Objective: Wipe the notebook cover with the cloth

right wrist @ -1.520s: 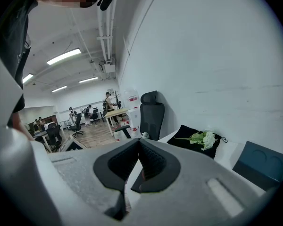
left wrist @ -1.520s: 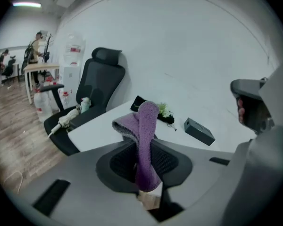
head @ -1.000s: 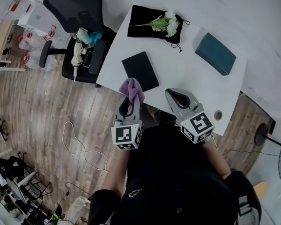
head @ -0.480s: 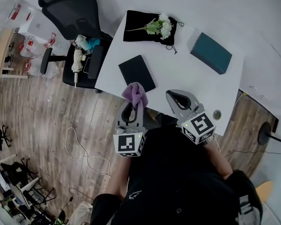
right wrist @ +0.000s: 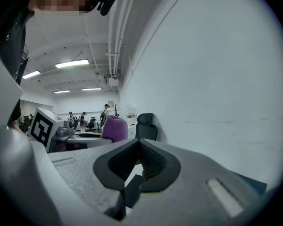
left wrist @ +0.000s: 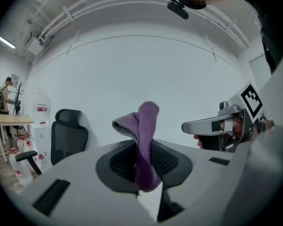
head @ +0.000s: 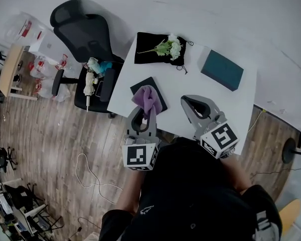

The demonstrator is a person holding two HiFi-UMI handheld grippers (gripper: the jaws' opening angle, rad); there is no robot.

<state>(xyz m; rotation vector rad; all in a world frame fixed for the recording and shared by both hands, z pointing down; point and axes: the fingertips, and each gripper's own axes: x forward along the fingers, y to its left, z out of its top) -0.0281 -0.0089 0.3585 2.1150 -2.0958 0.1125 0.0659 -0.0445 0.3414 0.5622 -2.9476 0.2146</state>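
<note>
The black notebook [head: 142, 82] lies closed near the front left corner of the white table [head: 190, 84]. My left gripper [head: 143, 111] is shut on a purple cloth [head: 147, 98], which sticks up from the jaws [left wrist: 146, 135]. Seen from the head, the cloth overlaps the notebook's near part; I cannot tell how far above it it hangs. My right gripper [head: 185, 100] is to the right over the table's front, jaws shut [right wrist: 140, 145] with nothing between them. Both gripper views look level at the wall and show no notebook.
A teal box [head: 221, 70] lies at the table's back right. A black pouch [head: 146, 54] with white flowers [head: 170, 45] lies at the back. A black office chair [head: 83, 34] with things on its seat stands left of the table. A cable [head: 88, 172] lies on the wood floor.
The left gripper with the cloth has come forward from off the table's front edge to over the notebook. The right gripper moved forward a little with it.
</note>
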